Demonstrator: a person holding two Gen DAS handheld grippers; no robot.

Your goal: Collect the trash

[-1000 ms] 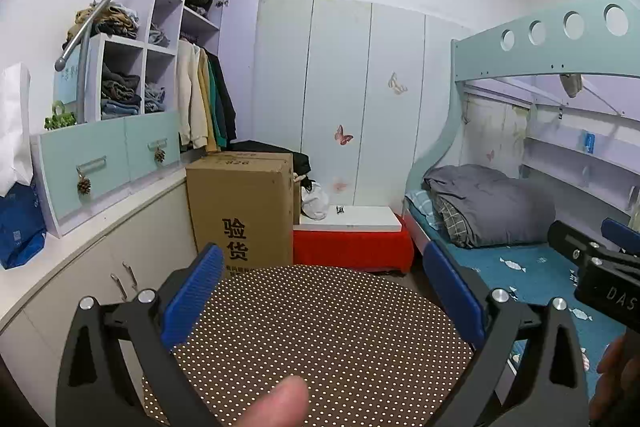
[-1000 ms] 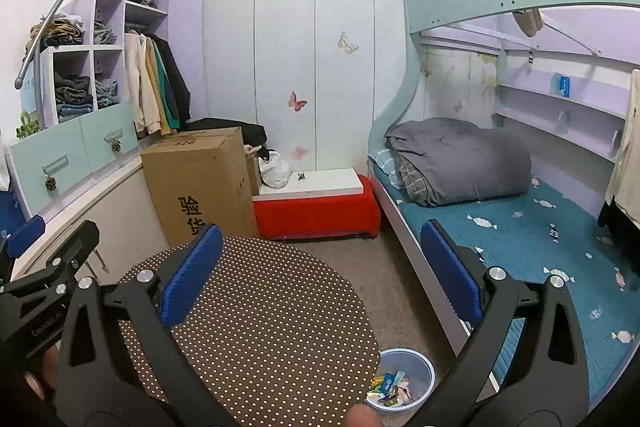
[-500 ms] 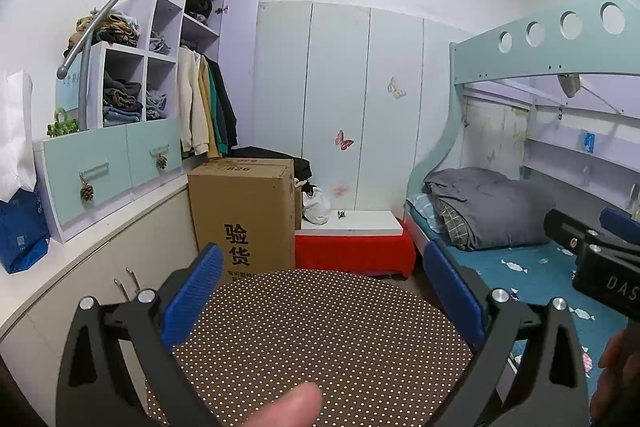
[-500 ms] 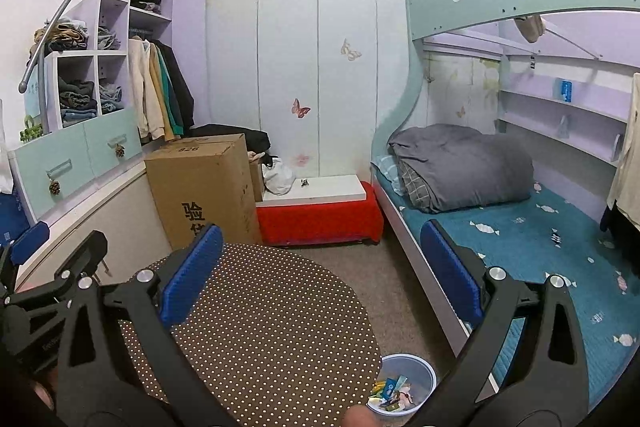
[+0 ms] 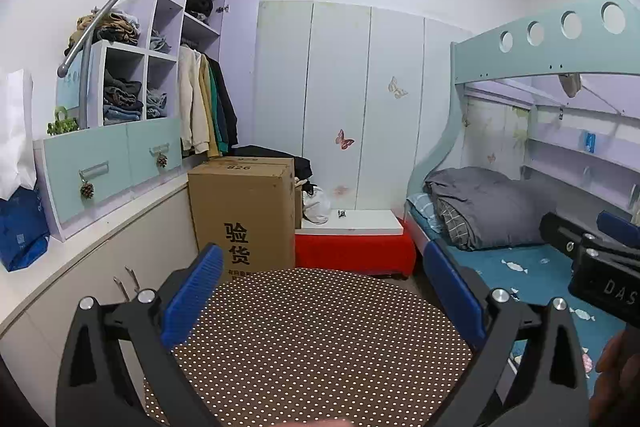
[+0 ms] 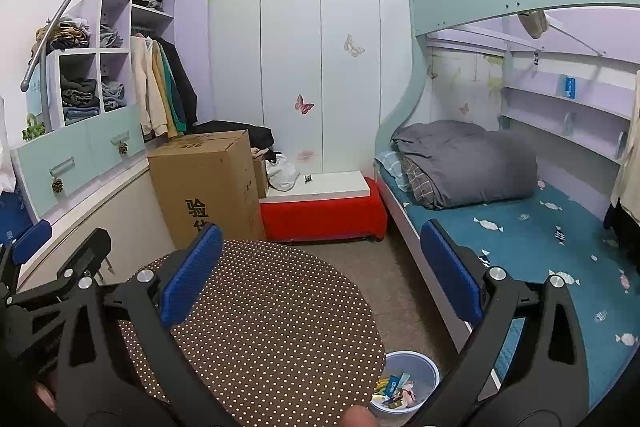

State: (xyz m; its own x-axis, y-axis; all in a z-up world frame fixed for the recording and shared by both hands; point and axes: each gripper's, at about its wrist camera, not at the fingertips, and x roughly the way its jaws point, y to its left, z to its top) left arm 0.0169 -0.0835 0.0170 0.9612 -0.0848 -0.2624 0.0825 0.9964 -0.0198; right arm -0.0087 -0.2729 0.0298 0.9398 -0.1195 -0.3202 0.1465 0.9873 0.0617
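Hovering side by side above a round brown table with white dots (image 5: 320, 343), both tongs are spread wide with nothing between their blue pads. The left tongs (image 5: 320, 291) point over the table toward a tall cardboard box (image 5: 244, 211) standing just beyond the table's far edge, slightly to their left; past the box, and a little to their right, a white board lies on a red bench (image 5: 354, 251). The right tongs (image 6: 320, 267) sit over the table's right-hand side, and in the left wrist view their black body shows at the far right, in front of the bed. Below and slightly right of the right tongs' middle, on the carpet just beside the table's near right edge, stands a small pale bin (image 6: 408, 379) with coloured wrappers (image 6: 394, 389) lying inside it. The bin lies between the table and the bed frame. To the right of both tongs runs the lower bunk with a blue sheet (image 6: 532, 235) and a folded grey quilt (image 6: 468, 163) at its far end. To their left are a white counter, pale green drawers (image 5: 108, 163) and hanging coats (image 5: 204, 107).
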